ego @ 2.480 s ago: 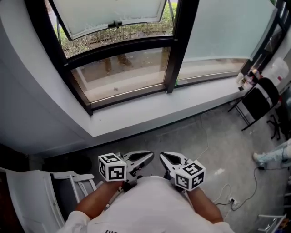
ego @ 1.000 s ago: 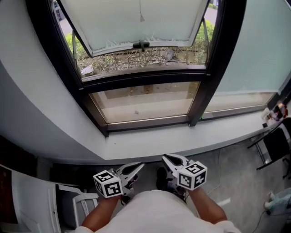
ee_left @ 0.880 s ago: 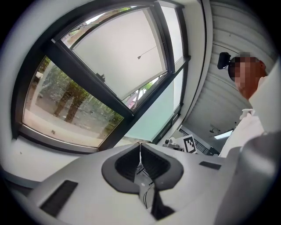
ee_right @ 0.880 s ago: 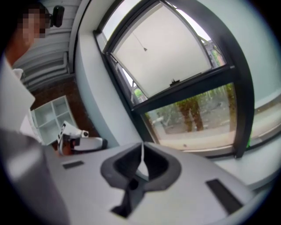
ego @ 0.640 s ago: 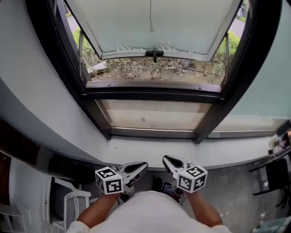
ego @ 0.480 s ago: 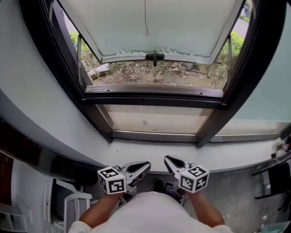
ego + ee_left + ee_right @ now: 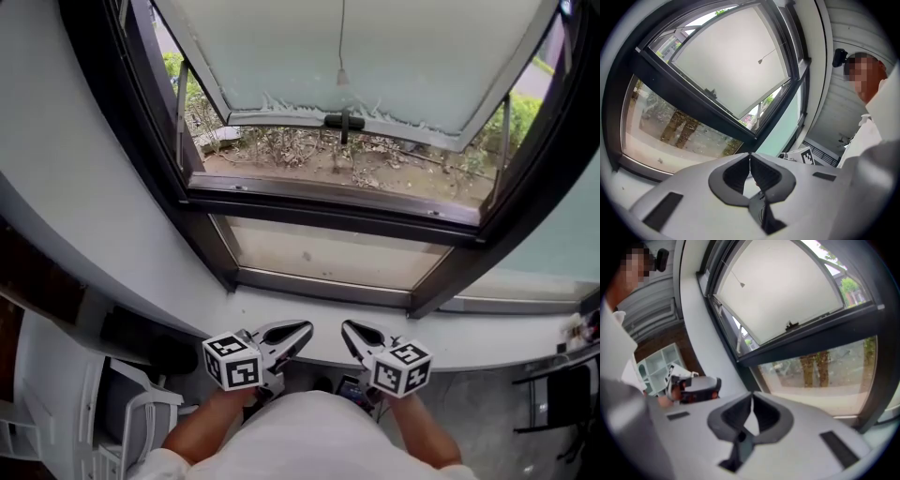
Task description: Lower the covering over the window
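Both left gripper (image 7: 305,327) and right gripper (image 7: 345,326): jaws pressed together on nothing. Nearer the window (image 7: 328,202) than before. Forearms (image 7: 202,427) at lower centre only in head view.

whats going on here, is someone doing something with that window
A person stands at the window sill with a hand-held gripper in each hand. The left hand-held gripper and right hand-held gripper are both shut, empty, held low near the body. A pull cord hangs before the tilted-open pane; nothing grips it yet.
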Action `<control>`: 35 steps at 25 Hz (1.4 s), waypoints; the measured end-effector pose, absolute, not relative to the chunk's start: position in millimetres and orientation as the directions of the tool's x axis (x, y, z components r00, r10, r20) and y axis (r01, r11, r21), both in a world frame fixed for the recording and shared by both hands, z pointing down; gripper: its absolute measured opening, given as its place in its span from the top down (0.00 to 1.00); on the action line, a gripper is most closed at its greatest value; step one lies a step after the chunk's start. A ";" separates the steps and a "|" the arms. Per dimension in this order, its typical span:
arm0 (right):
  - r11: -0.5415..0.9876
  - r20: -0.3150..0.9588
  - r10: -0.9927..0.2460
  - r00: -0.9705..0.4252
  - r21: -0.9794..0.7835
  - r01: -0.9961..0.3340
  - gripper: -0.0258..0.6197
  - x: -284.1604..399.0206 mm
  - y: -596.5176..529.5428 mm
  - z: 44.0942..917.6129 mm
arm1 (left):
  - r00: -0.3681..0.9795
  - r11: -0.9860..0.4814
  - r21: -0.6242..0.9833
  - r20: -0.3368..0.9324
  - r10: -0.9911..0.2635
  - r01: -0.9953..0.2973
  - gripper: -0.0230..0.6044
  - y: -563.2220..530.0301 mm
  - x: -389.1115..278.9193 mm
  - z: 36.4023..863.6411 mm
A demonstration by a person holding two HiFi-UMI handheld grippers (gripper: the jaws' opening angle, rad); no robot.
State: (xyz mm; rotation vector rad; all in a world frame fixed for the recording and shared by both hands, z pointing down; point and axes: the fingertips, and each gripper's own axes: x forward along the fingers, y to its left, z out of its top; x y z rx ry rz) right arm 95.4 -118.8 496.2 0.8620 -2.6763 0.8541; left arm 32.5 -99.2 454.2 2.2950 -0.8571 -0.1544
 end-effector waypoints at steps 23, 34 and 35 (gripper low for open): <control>0.625 0.387 -0.548 -0.742 -0.400 -0.670 0.92 45.2 -143.7 491.4 | 0.811 -0.612 0.607 0.094 -0.578 -0.507 0.93 -127.0 -27.3 447.7; 0.624 0.373 -0.600 -0.707 -0.334 -0.706 0.92 47.1 -161.1 469.8 | 0.819 -0.646 0.564 0.101 -0.565 -0.515 0.93 -136.9 -36.3 441.3; 0.628 0.370 -0.606 -0.704 -0.320 -0.709 0.92 48.2 -163.4 466.4 | 0.819 -0.650 0.558 0.099 -0.565 -0.516 0.93 -138.7 -37.0 439.3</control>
